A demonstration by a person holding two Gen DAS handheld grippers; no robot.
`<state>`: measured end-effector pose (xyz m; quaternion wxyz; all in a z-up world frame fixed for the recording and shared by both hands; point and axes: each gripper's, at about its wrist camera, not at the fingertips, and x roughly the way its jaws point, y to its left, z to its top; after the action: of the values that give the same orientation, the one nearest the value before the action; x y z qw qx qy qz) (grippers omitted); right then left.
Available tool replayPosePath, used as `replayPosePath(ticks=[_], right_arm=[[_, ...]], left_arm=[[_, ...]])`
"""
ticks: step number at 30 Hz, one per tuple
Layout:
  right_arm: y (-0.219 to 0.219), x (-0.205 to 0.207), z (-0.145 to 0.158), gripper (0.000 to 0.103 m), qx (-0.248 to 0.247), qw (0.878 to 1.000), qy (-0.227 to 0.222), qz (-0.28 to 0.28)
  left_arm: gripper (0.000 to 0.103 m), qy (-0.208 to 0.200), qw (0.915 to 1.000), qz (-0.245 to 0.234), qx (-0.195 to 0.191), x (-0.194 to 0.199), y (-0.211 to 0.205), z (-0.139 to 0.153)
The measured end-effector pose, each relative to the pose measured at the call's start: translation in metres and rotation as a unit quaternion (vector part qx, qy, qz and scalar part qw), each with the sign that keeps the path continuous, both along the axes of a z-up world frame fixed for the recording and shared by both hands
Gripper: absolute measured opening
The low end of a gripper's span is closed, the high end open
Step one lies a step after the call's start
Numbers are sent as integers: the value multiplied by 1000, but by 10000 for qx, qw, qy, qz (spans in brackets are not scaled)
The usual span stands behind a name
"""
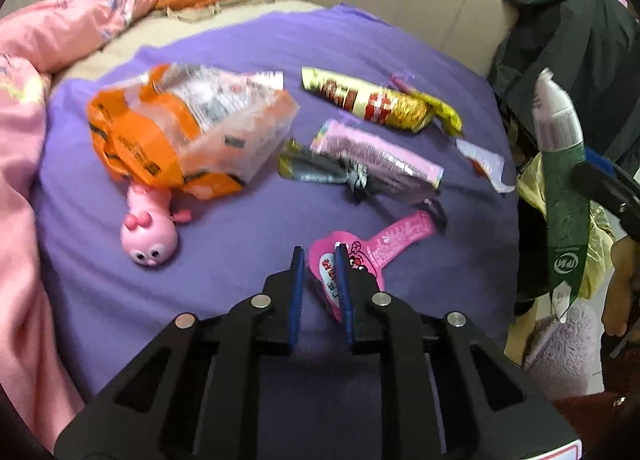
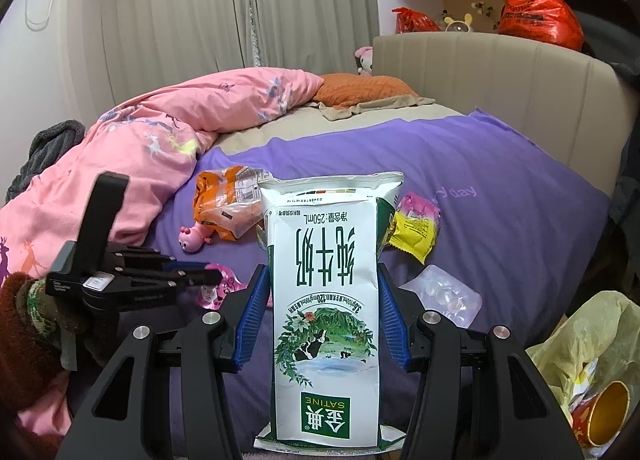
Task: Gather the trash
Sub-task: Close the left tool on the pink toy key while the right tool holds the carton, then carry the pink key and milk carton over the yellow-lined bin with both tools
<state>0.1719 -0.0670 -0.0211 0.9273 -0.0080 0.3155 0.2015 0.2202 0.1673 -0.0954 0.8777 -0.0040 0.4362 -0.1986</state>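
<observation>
My left claw (image 1: 320, 260) pinches the pink wrapper (image 1: 352, 256) at the near edge of the purple bed sheet (image 1: 240, 292), ready for lifting. My right claw (image 2: 320, 300) grips a milk carton (image 2: 324, 300) upside down by its sides; it reads "SATINE" and "250mL". Other wrappers lie farther off, and a yellow bag (image 2: 580, 340) waits at near right, likely for trash.

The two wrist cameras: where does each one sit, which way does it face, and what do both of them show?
Left wrist: sits on the left gripper, faces down at the purple sheet; its black fingers pinch the pink wrapper.
Right wrist: sits on the right gripper, faces across the bed; its fingers clamp the milk carton; a gloved hand shows.
Shared: orange bag, pink toy, carton.
</observation>
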Motion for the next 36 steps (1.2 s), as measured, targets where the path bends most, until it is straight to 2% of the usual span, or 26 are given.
replayPosePath(ticks=[10, 13, 18, 22, 26, 31, 36], right_arm=[[-11, -11, 17, 50, 45, 9996, -289, -62], [-21, -18, 35, 50, 77, 9984, -545, -112], [-49, -35, 68, 50, 134, 9939, -1065, -251], [-78, -51, 86, 50, 185, 9895, -1371, -412], [-112, -74, 97, 50, 168, 9835, -1676, -665], [-162, -98, 99, 50, 189, 9783, -1765, -1067], [-213, -112, 87, 50, 333, 9761, -1620, -1409]], left_arm=[[14, -771, 9959, 439, 149, -15, 2, 55], [14, -1120, 9917, 622, 100, -19, 2, 87], [14, -1811, 9809, 651, 272, -37, -17, 141], [14, -2203, 9740, 419, 324, -56, -53, 176], [14, -2387, 9708, 48, 233, -74, -98, 194], [14, -2441, 9684, -457, 230, -89, -162, 197], [14, -2278, 9682, -997, 281, -98, -227, 182]])
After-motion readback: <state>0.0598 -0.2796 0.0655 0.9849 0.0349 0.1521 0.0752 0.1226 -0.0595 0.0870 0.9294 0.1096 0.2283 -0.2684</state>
